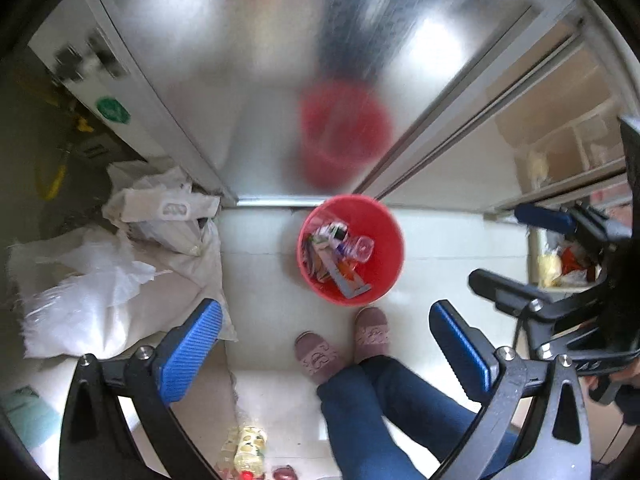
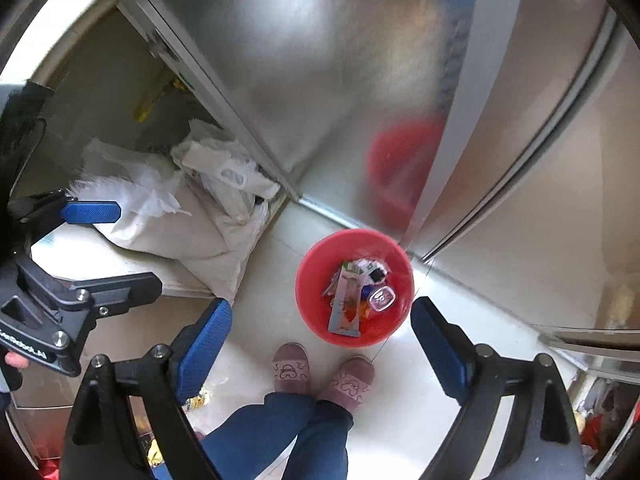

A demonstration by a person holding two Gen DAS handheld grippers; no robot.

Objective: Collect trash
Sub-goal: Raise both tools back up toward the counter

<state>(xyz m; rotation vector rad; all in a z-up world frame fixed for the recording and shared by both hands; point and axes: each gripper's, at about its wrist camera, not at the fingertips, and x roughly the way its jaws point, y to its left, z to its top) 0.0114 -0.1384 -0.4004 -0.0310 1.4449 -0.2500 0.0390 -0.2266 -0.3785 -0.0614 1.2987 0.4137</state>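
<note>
Both tools look almost straight down at the floor here, and the red bin (image 1: 351,250) sits right below them on the pale tiles (image 1: 440,240), tight against the foot of a brushed-metal cabinet front (image 1: 260,80) that throws back a blurred red reflection of it.

From the left wrist view, the left tool (image 1: 326,346) has its blue pads spread wide with nothing between them; the bin lies at about twelve o'clock from the gap, well clear of both fingertips. The right tool (image 1: 538,248) shows in that same view out at three o'clock, apart from the bin.

From the right wrist view, the right tool (image 2: 322,338) is also gaping, jaws empty, and the red bin (image 2: 354,286) sits just past the gap at about one o'clock, its rim near the right-hand pad in the picture but not touched by it.

Inside the bin lies the trash (image 2: 352,296): a flattened carton, coloured wrappers and a clear plastic bottle lying on its side, all resting on the bottom.

A person's pink slippers (image 2: 322,376) stand at six o'clock from the bin, toes just short of its rim. White sacks and bags (image 1: 120,280) are heaped at nine o'clock, away from the bin.
</note>
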